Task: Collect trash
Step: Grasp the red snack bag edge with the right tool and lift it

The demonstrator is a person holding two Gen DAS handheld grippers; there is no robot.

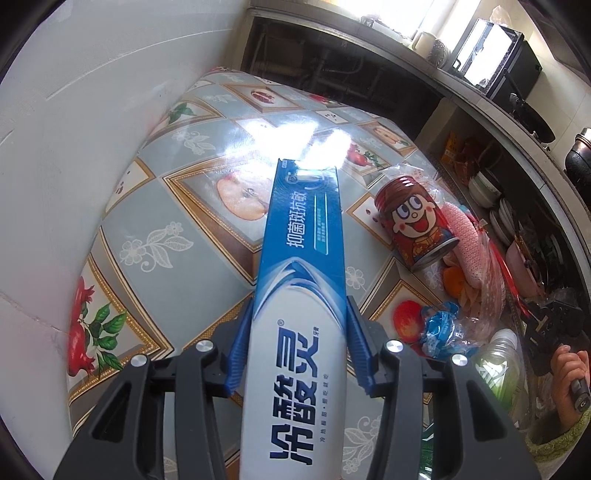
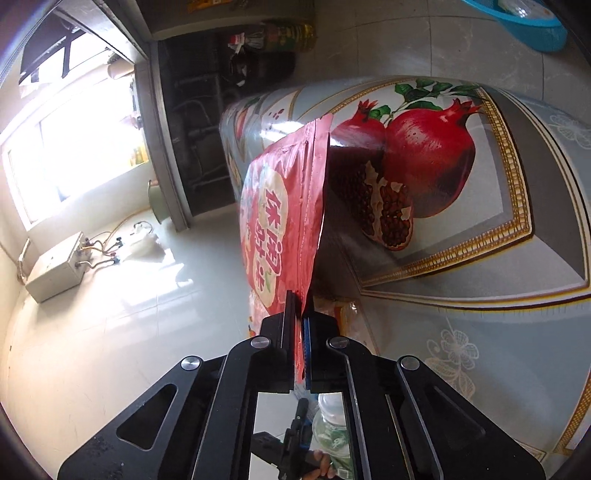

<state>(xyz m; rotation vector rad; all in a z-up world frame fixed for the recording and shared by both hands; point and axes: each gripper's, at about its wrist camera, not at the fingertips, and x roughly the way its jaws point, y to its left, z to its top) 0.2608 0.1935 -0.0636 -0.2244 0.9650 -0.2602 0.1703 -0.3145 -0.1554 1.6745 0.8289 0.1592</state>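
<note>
My left gripper is shut on a long blue and white toothpaste box, held lengthwise above the table with the fruit-print cloth. To its right on the table lie a red cartoon drink can, a crumpled blue wrapper, pink foam netting with peels and a clear plastic bottle. My right gripper is shut on a red snack bag, which hangs edge-on beside the table cloth. The other hand and its gripper show at the right edge of the left wrist view.
A white wall borders the table's left side. A counter with a microwave and shelves of dishes runs along the right. In the right wrist view a tiled floor, a grey box with hoses and a blue basin show.
</note>
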